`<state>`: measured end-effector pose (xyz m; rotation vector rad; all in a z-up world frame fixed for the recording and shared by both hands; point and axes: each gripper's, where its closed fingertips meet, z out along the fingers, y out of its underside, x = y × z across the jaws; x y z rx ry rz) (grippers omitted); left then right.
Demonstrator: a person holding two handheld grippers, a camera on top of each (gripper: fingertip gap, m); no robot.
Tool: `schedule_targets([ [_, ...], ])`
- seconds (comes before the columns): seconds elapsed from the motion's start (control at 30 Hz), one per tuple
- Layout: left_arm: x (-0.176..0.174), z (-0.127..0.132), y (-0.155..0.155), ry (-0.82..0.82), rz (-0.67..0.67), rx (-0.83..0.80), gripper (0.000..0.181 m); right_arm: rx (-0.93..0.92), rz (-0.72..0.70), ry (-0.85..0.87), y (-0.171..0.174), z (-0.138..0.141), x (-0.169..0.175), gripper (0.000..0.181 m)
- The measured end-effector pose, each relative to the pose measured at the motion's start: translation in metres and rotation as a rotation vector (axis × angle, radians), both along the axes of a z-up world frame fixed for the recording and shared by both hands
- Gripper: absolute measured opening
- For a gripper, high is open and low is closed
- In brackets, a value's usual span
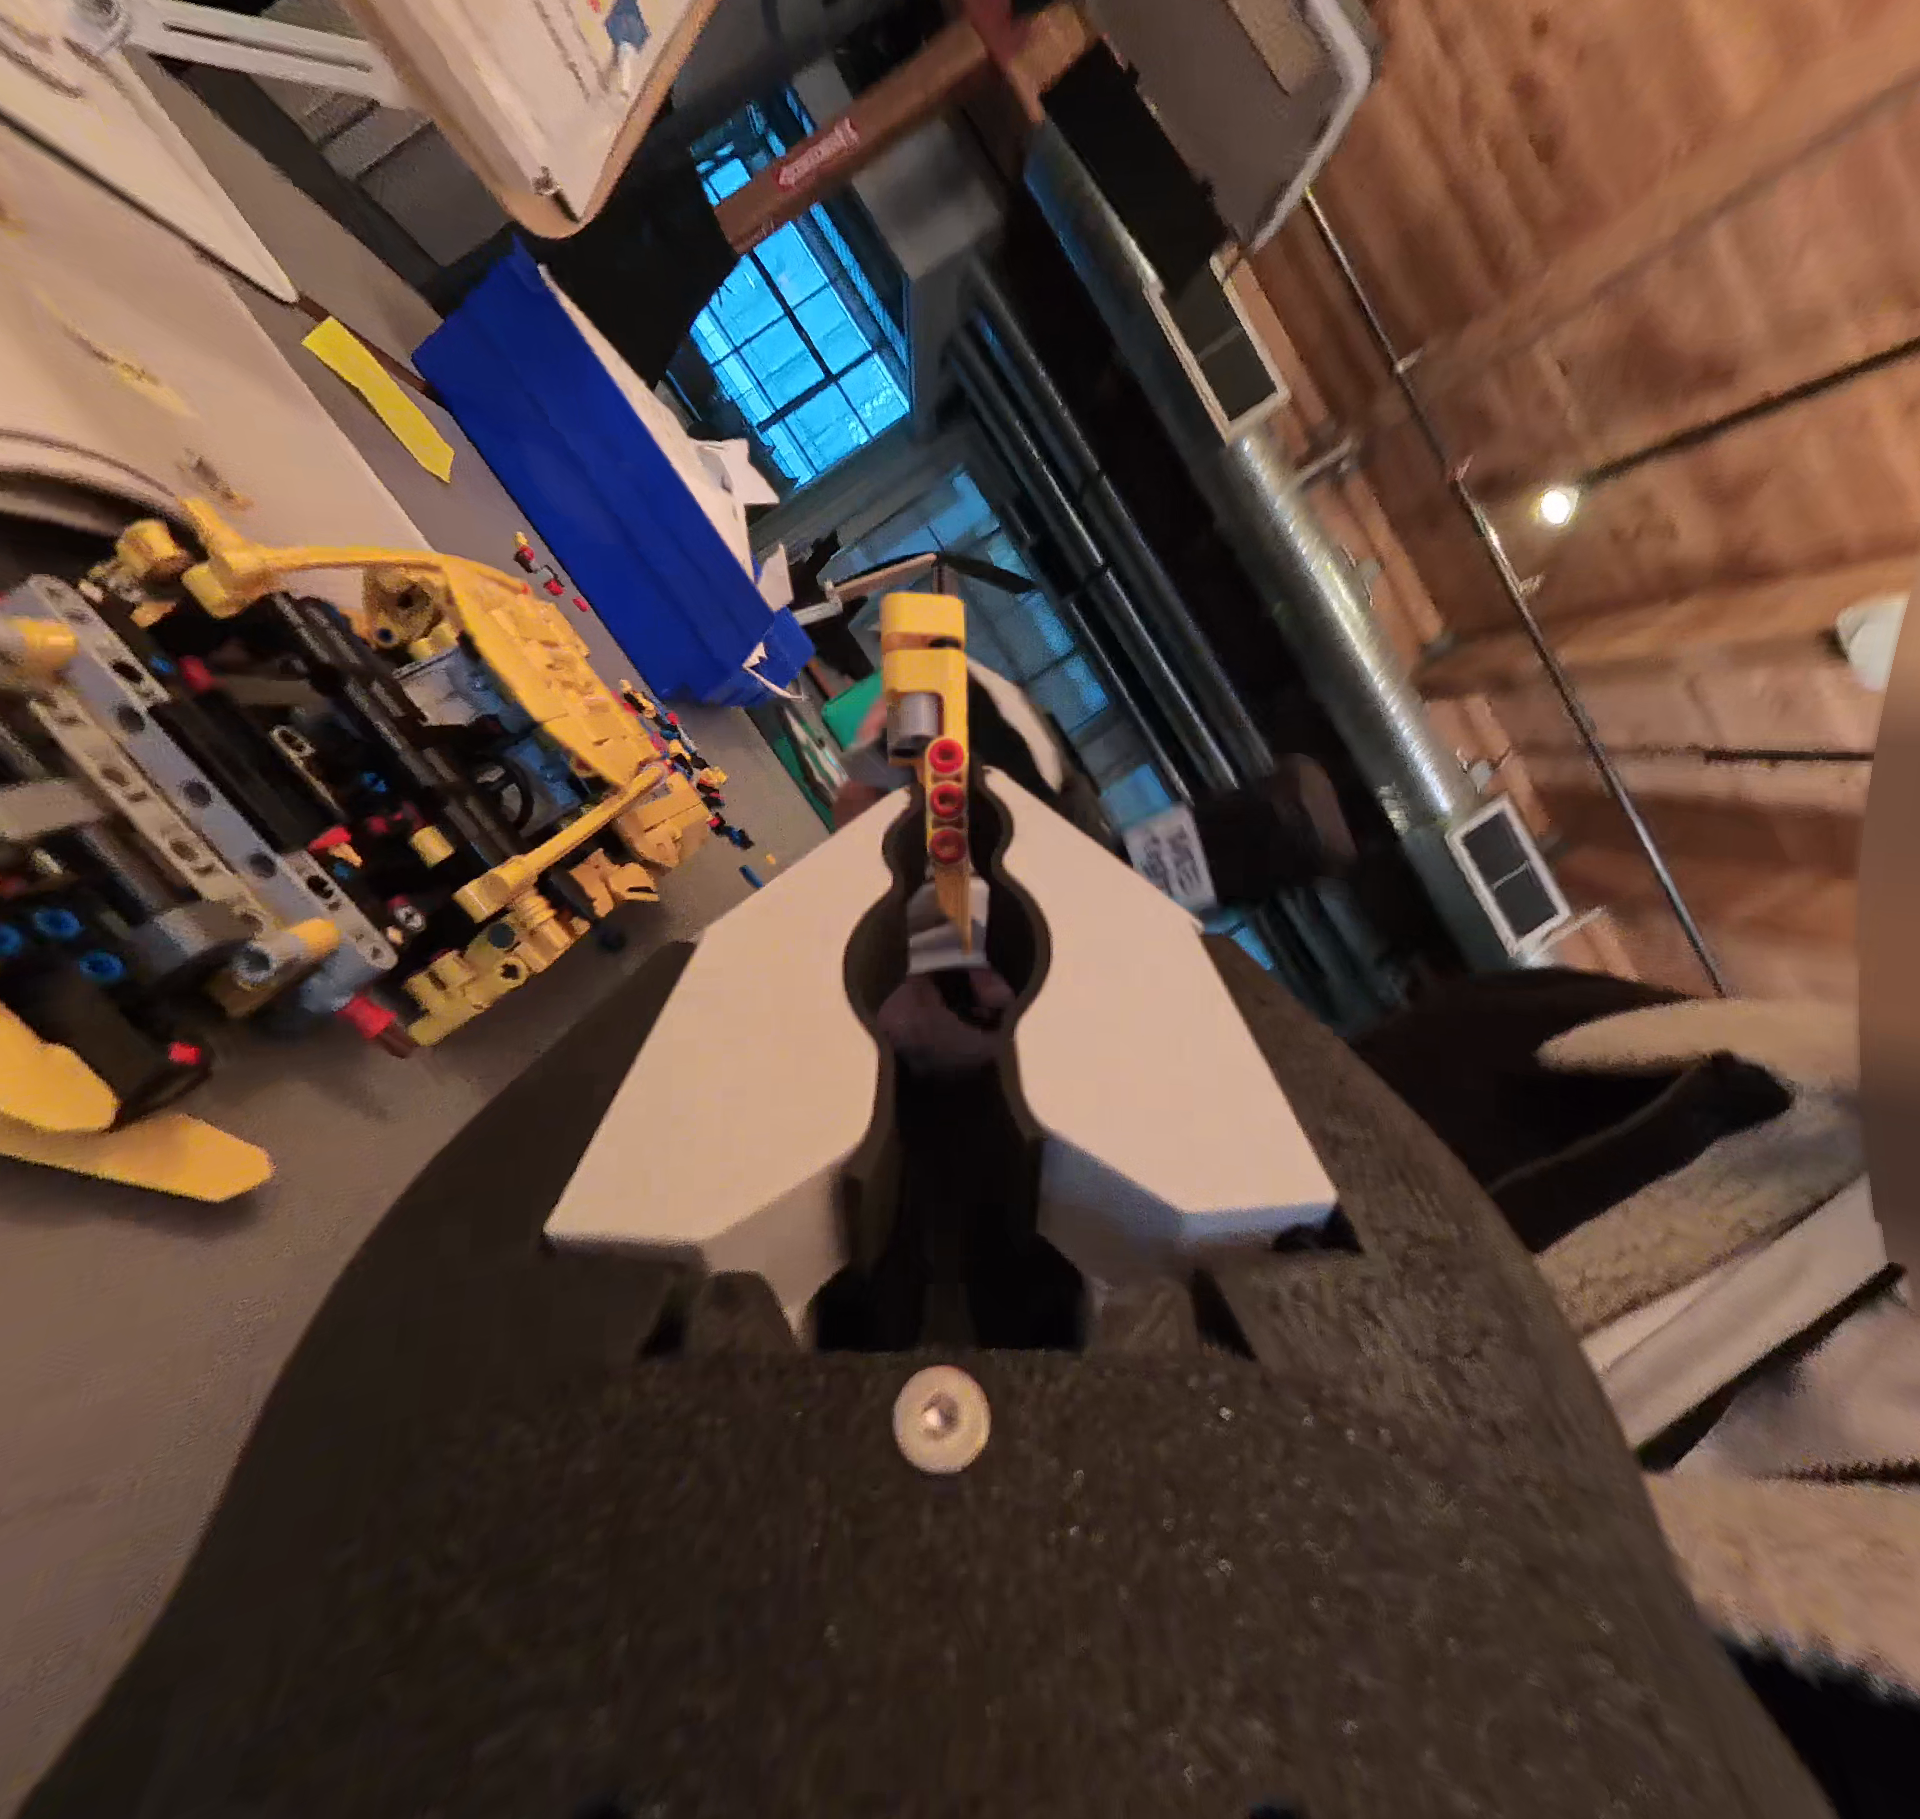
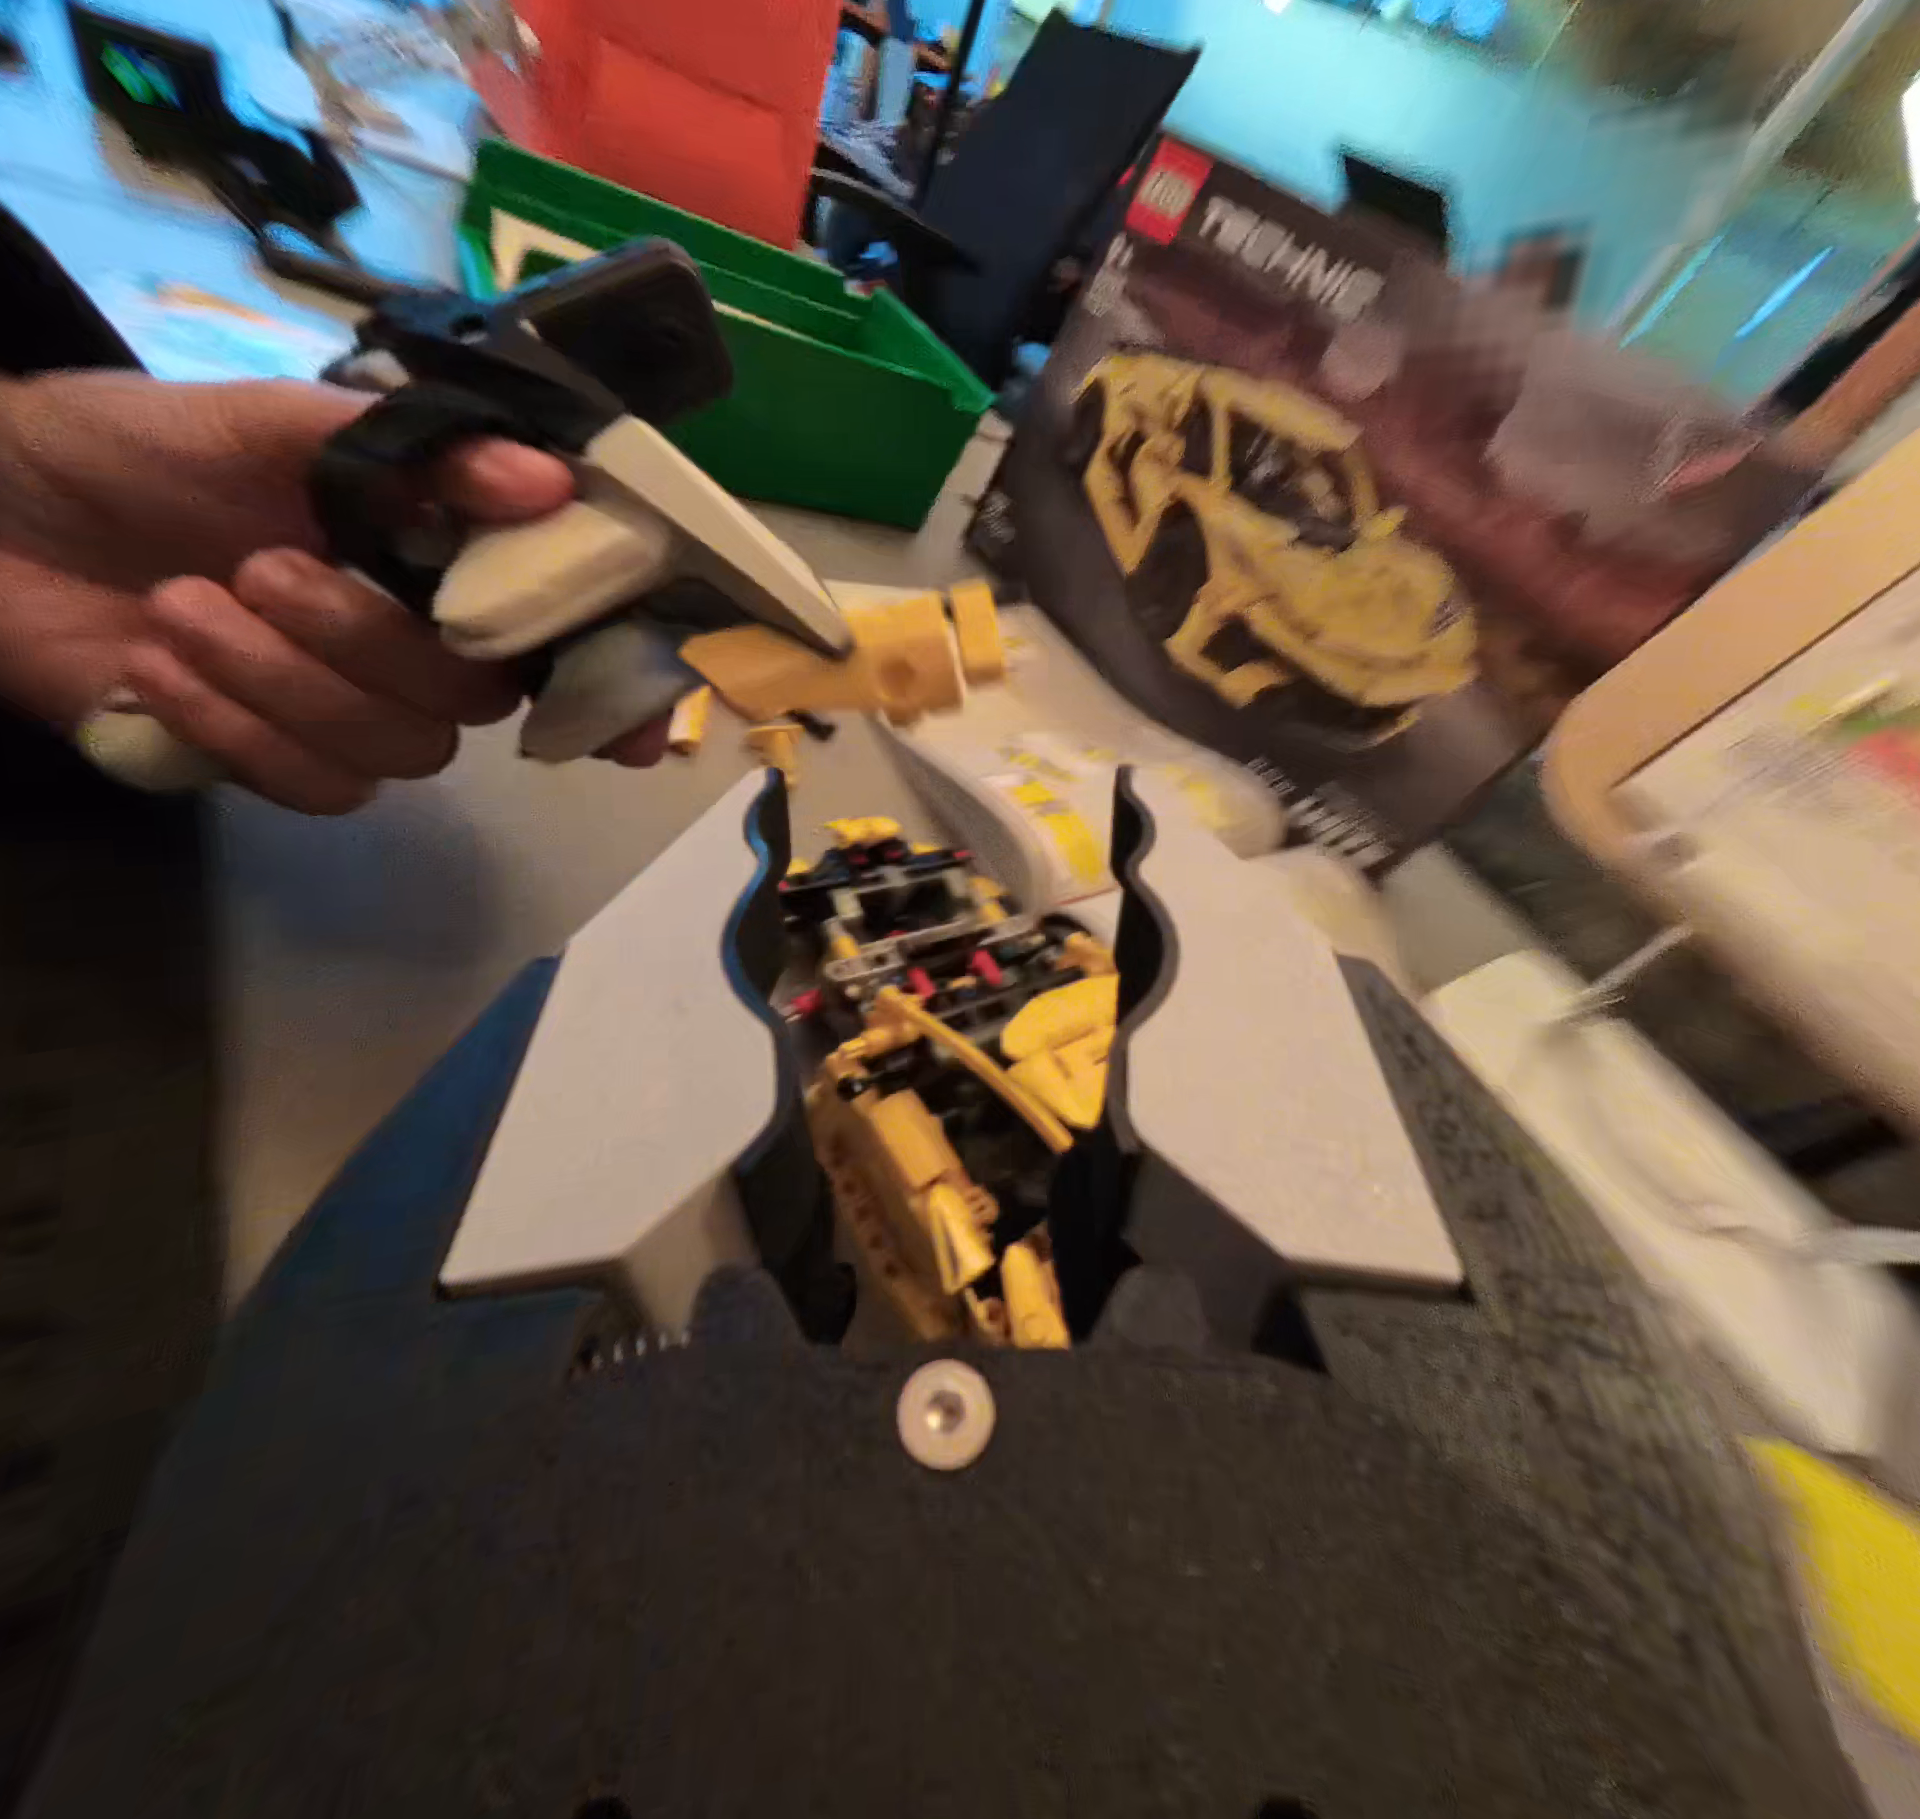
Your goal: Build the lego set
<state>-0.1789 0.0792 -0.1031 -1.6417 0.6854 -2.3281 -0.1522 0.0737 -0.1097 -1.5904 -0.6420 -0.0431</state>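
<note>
Left tool (image 1: 940, 834) clamps a yellow subassembly (image 1: 925, 699), lifted mid-frame; right tool (image 2: 945, 803) gapes above the car (image 2: 935, 1094). Next, likely: seat it.

Workshop: exposed ductwork (image 1: 1340, 626), storage bins (image 2: 831, 367).

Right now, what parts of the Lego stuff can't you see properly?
- Yellow car: right wrist view, sides hidden by the open right gripper.
- Set box: right wrist view, smeared by motion blur.
- Yellow piece: left wrist view, lower end buried in the closed left gripper.
</note>
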Motion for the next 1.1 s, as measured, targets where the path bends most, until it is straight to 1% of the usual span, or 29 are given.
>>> schedule_targets([
  [0.03,0.003,-0.004,0.000,0.015,0.007,-0.016,0.007,0.066,-0.027,-0.081,-0.003,0.004,-0.006,0.061],
  [0.07,0.005,-0.008,-0.002,0.035,0.007,-0.015,0.006,0.089,-0.033,-0.142,-0.004,0.004,-0.013,0.063],
  [0.1,0.007,-0.011,-0.005,0.048,-0.001,-0.008,0.007,0.065,-0.020,-0.167,-0.005,-0.001,-0.018,0.068],
  [0.17,0.007,-0.011,-0.009,0.057,-0.014,0.021,0.006,0.009,0.018,-0.122,-0.004,-0.008,-0.022,0.083],
  [0.23,0.008,-0.013,-0.014,0.072,-0.023,0.068,0.006,-0.060,0.064,-0.055,-0.004,-0.013,-0.024,0.088],
  [0.27,0.009,-0.012,-0.017,0.068,-0.033,0.077,0.006,-0.086,0.074,-0.036,-0.004,-0.016,-0.023,0.087],
  [0.33,0.010,-0.014,-0.023,0.082,-0.054,0.103,0.006,-0.105,0.096,-0.045,-0.006,-0.019,-0.027,0.076],
  [0.43,0.012,-0.019,-0.029,0.105,-0.073,0.132,0.006,-0.119,0.066,-0.070,-0.006,-0.021,-0.021,0.064],
  [0.53,0.012,-0.023,-0.030,0.134,-0.075,0.165,0.006,-0.147,0.051,-0.116,-0.007,-0.027,-0.020,0.061],
  [0.6,0.012,-0.025,-0.031,0.139,-0.103,0.129,0.006,-0.176,0.053,-0.145,-0.009,-0.030,-0.019,0.059],
  [0.8,0.010,-0.034,-0.040,0.174,-0.162,0.147,0.006,-0.214,0.113,-0.190,-0.016,-0.039,-0.021,0.057],
  [0.87,0.011,-0.037,-0.038,0.187,-0.152,0.151,0.006,-0.229,0.108,-0.171,-0.015,-0.042,-0.019,0.058],
  [0.97,0.014,-0.030,-0.035,0.157,-0.127,0.174,0.007,-0.204,0.086,-0.097,-0.011,-0.035,-0.016,0.057],
  [1.0,0.015,-0.029,-0.033,0.153,-0.106,0.206,0.011,-0.200,0.072,-0.079,-0.010,-0.033,-0.015,0.057],
  [1.03,0.016,-0.030,-0.029,0.166,-0.067,0.238,0.031,-0.196,0.067,-0.075,-0.009,-0.033,-0.014,0.057],
  [1.07,0.017,-0.031,-0.028,0.172,-0.049,0.266,0.035,-0.194,0.066,-0.073,-0.009,-0.033,-0.014,0.058],
  [1.1,0.017,-0.029,-0.029,0.165,-0.046,0.277,0.034,-0.190,0.069,-0.075,-0.010,-0.033,-0.016,0.058],
])
